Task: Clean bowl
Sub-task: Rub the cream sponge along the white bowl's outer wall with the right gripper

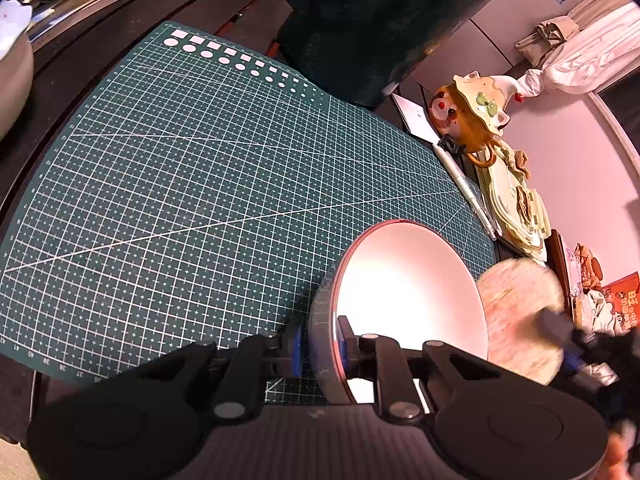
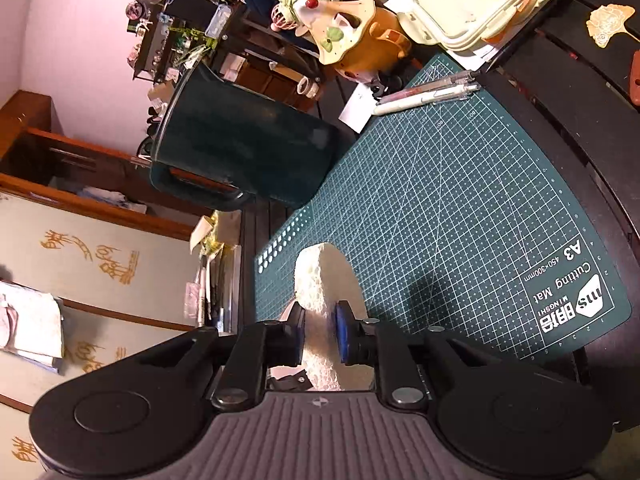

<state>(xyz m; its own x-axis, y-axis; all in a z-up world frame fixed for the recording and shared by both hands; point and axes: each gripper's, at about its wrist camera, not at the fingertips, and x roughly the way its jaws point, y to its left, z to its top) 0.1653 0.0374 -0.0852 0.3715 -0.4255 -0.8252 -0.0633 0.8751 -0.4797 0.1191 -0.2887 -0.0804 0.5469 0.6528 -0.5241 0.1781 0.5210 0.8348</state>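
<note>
left gripper (image 1: 320, 344): lower centre of the left wrist view; fingers nearly closed, clamped on the bowl's rim, one pad on the outer wall, the other on the inner side.
bowl (image 1: 404, 276): lower right of the left wrist view, held tilted on its edge over the cutting mat; white inside, grey outside, reddish rim; inside looked bright and glared out.
right gripper (image 2: 320, 336): lower centre of the right wrist view; fingers nearly closed, pinching the sponge between the blue pads.
sponge (image 2: 320, 280): round, flat, cream-coloured, rough-textured, standing edge-on between the fingers in the right wrist view; in the left wrist view it was blurred at lower right, just beside the bowl's right rim (image 1: 520, 312); contact with the bowl cannot be told.
cutting mat (image 1: 200, 168): green with a white grid, filled most of the left wrist view, lay flat on the dark counter (image 2: 560, 92).
pitcher (image 2: 248, 144): dark green, with handle, left of centre in the right wrist view, at the mat's edge.
pens (image 2: 428, 96): upper right of centre, lying along the mat's far edge.
figurine (image 1: 476, 108): orange and cream, right of the mat in the left wrist view.
food containers (image 2: 476, 4): pale green stack, top right of the right wrist view.
</note>
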